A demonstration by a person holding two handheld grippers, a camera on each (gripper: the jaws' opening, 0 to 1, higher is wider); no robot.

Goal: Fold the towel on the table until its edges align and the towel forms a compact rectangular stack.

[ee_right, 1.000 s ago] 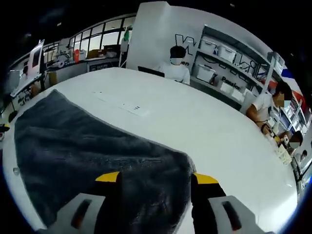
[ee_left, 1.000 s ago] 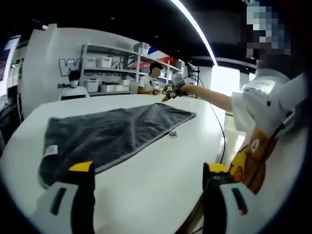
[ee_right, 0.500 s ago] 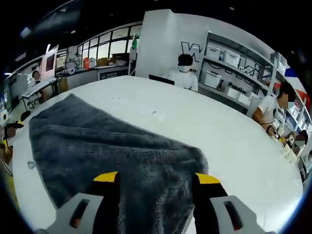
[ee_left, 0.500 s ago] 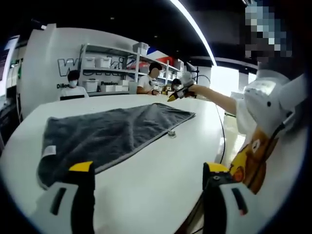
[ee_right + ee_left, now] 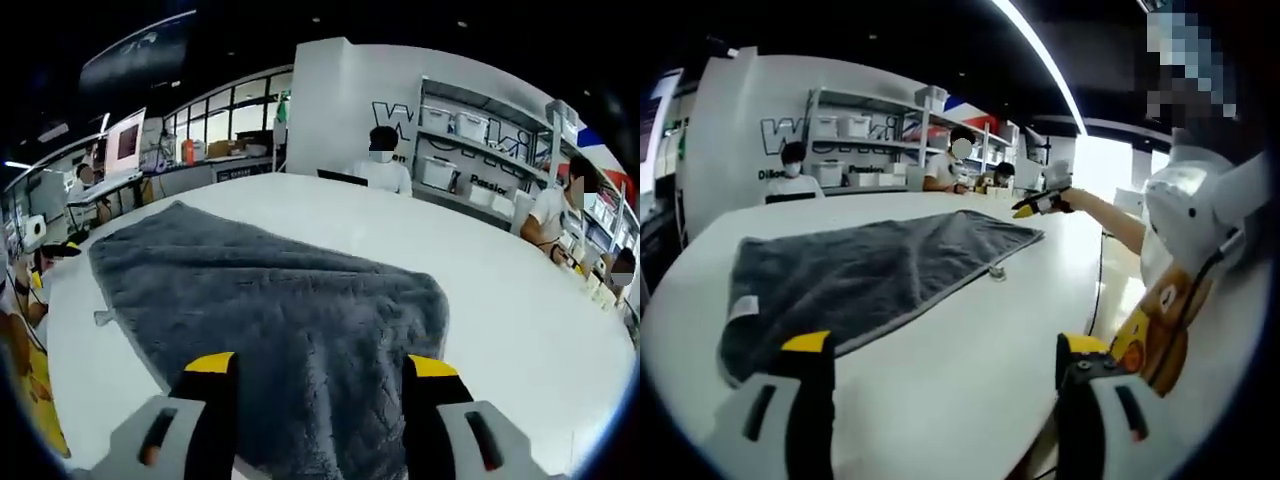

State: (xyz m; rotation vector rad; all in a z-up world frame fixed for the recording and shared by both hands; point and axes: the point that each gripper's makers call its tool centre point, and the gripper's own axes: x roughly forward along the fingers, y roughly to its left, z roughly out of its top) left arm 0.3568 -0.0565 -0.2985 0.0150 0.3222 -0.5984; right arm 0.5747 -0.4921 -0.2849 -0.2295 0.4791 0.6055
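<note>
Both hand-held grippers gape empty over the flat grey towel [image 5: 270,300]; a shallow pinch could slip, skewing the fold.

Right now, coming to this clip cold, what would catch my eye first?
A large dark grey towel lies spread flat and unfolded across the white table, taking up much of its top. In the right gripper view the right gripper hangs open over the towel's near end, its yellow-tipped jaws apart with nothing between them. In the left gripper view the left gripper is open over bare tabletop, short of the towel.
</note>
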